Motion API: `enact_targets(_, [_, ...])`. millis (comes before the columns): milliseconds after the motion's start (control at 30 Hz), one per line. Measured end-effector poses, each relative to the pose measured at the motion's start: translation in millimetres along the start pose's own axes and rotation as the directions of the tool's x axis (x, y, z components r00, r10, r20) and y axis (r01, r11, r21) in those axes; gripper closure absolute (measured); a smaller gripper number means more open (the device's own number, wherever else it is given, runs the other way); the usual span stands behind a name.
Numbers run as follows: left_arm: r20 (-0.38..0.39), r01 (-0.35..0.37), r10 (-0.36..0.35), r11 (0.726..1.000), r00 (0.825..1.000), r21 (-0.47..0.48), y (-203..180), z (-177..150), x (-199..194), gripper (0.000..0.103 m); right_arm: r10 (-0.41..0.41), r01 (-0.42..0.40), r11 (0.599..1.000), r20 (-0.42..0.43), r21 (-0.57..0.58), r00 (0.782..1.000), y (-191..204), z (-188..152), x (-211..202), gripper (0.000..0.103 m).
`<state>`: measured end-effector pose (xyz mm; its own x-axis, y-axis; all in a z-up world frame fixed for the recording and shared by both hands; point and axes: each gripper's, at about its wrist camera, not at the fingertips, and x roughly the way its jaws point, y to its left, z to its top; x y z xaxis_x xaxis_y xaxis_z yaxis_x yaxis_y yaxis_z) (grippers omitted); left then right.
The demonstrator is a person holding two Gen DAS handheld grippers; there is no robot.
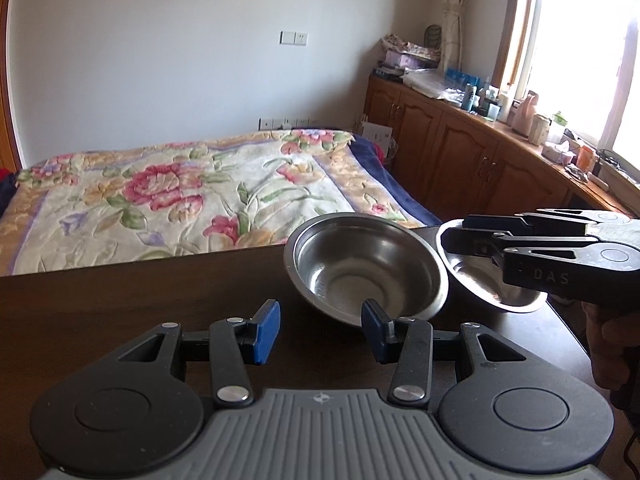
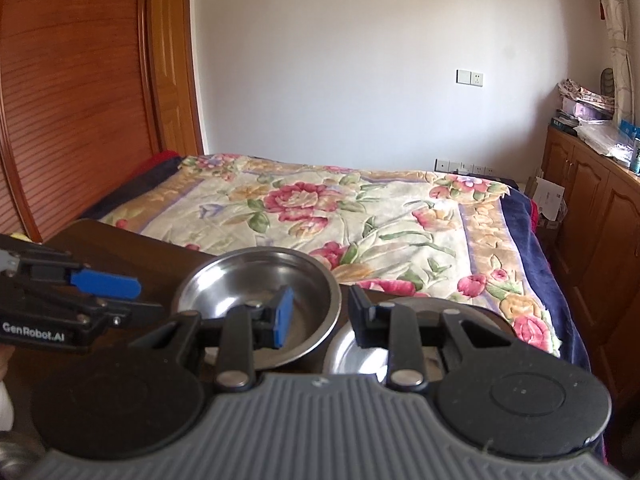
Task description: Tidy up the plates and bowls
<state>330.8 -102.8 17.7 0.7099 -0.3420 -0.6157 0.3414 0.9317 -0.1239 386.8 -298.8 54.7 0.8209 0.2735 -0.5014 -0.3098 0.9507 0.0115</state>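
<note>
Left tool (image 1: 320, 330) hovering low over the dark worktop (image 1: 120, 296), fingers apart, empty, steel bowl (image 1: 366, 264) sitting just ahead, right tool (image 2: 316, 314) hanging above a second bowl (image 1: 480, 280) beside it, fingers spread, flowered bed (image 1: 180, 192) lying behind.

Each view looks forward along its own fingers from low over the dark table (image 1: 120, 292), close to it. The left wrist view faces the bed (image 1: 180, 184) and the cabinets along the window at the frame's right. The right wrist view faces the same bed (image 2: 360, 216) — with a wooden door in its upper left. Both share the two steel bowls — and each catches the other gripper at its edge.
</note>
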Motion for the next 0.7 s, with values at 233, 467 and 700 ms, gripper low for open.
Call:
enact_targets(233, [-0.021, 0.022, -0.022, 1.0, 1.0, -0.011, -3.2, 3.7, 7.8, 0.063, -0.01, 0.01, 1.0, -0.04, 0.0, 0.999, -3.5, 0.0, 18.0, 0.071])
enact_targets(467, [-0.036, 0.033, -0.034, 0.999, 0.999, -0.033, -3.7, 6.3, 11.7, 0.068, -0.01, 0.01, 1.0, -0.073, -0.008, 0.997, -1.3, 2.9, 29.0, 0.071])
enact_targets(700, [-0.04, 0.037, -0.038, 0.999, 0.998, -0.04, -1.1, 7.9, 12.5, 0.072, 0.004, -0.003, 1.0, -0.095, 0.007, 0.995, -3.6, 8.0, 39.5, 0.077])
